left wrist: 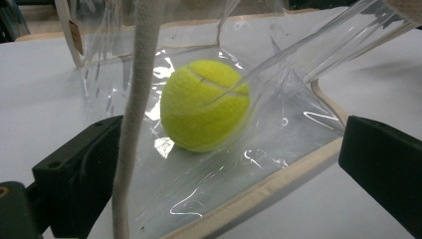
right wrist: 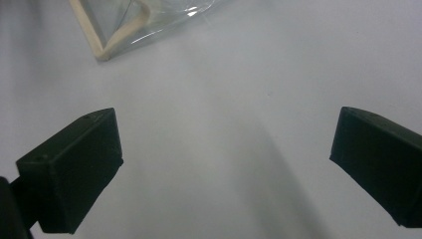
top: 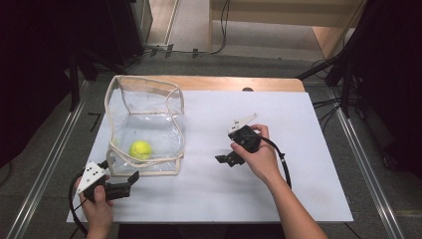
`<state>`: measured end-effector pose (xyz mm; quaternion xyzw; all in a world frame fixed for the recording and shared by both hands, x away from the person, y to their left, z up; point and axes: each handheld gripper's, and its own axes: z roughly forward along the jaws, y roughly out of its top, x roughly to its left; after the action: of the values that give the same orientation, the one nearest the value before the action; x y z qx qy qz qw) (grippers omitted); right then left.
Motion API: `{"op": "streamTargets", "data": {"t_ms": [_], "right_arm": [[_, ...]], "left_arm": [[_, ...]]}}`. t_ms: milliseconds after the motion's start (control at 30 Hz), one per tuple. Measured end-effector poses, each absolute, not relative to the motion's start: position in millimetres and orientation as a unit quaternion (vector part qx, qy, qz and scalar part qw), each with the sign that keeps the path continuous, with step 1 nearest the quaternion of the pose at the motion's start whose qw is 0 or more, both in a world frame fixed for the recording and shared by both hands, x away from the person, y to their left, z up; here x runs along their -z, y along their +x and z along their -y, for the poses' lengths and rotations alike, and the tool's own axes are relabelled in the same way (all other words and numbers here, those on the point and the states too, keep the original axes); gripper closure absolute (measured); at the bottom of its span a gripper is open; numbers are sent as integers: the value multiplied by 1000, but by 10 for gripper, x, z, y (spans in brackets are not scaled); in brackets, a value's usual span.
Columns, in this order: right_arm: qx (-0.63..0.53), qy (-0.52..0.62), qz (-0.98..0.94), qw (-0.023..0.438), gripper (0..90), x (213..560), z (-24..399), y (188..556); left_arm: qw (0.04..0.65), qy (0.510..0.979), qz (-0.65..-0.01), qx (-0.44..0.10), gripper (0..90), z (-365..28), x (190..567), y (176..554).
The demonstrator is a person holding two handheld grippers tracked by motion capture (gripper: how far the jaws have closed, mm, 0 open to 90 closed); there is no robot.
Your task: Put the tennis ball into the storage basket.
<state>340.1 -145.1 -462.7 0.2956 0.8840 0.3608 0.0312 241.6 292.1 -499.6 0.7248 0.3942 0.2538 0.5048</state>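
Observation:
A clear plastic bag (top: 149, 107) with cream trim stands open on the left of the white sheet (top: 259, 189). A yellow tennis ball (top: 140, 149) lies inside it near the front wall. My left gripper (top: 119, 170) is open at the bag's front left corner. In the left gripper view, the ball (left wrist: 205, 104) sits behind the clear wall, the bag's cream bottom edge (left wrist: 268, 189) runs between the wide jaws, and a cream strap (left wrist: 137, 99) hangs in front. My right gripper (top: 226, 158) hovers open over bare sheet right of the bag, nothing between its fingers (right wrist: 74, 169).
A wooden table edge (top: 224, 82) shows behind the sheet. The bag's corner (right wrist: 119, 30) appears at the top left of the right gripper view. Metal rails (top: 45, 169) run along both sides of the table, and cables lie on the floor behind.

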Motion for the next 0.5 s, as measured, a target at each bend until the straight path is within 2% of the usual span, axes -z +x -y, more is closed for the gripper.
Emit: {"op": "streamTargets", "data": {"t_ms": [500], "right_arm": [[-386, 315, -866, 45, 0, 4641, 1718, 3287]], "left_arm": [[505, 724, -394, -254, 0, -2921, 4997, 2415]]}}
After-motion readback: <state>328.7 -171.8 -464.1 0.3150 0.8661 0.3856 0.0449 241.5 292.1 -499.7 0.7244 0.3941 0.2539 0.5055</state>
